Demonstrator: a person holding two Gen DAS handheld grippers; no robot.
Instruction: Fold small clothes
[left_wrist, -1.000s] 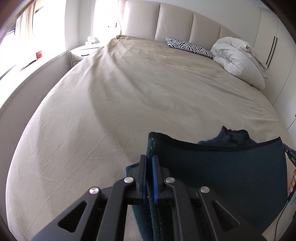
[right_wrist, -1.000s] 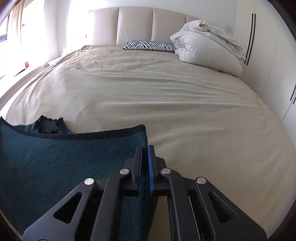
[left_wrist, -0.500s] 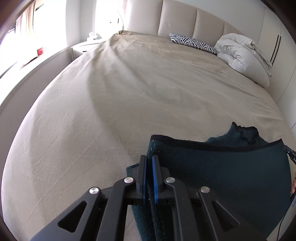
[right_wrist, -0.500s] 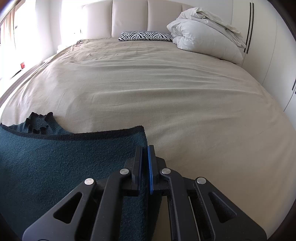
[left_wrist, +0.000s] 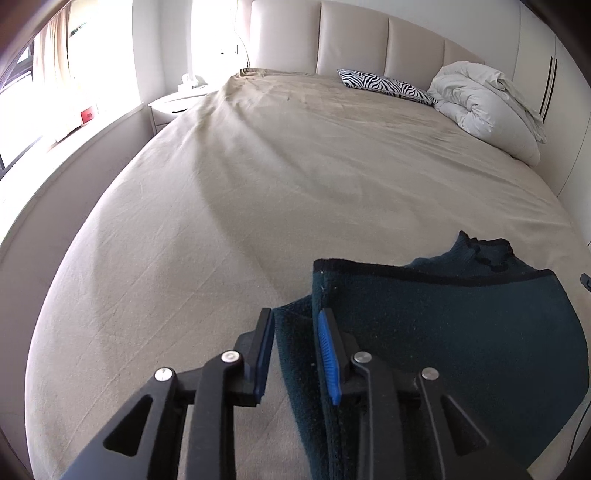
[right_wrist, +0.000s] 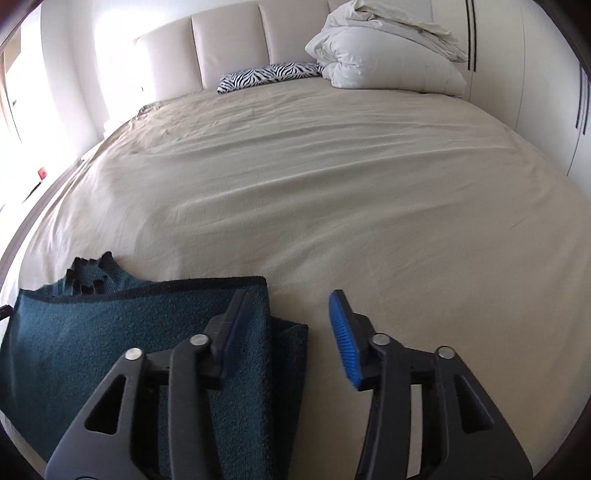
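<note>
As both pairs of tongs are just opening, the left tongs (left_wrist: 293, 332) and right tongs (right_wrist: 291, 314) are releasing the teal sweater (left_wrist: 443, 332), lying folded over on the bed (left_wrist: 258, 184) beneath them; further folds are probably remaining.

— Where's your light coming from?
— Daylight floods in from the window (left_wrist: 55, 96) on your left, blown out to white glare. A soft shadow band crosses the bed sheet (left_wrist: 229, 229).
— Picture quality?
— Sharp in the middle; fisheye bends the edges, and the corners go dark.
</note>
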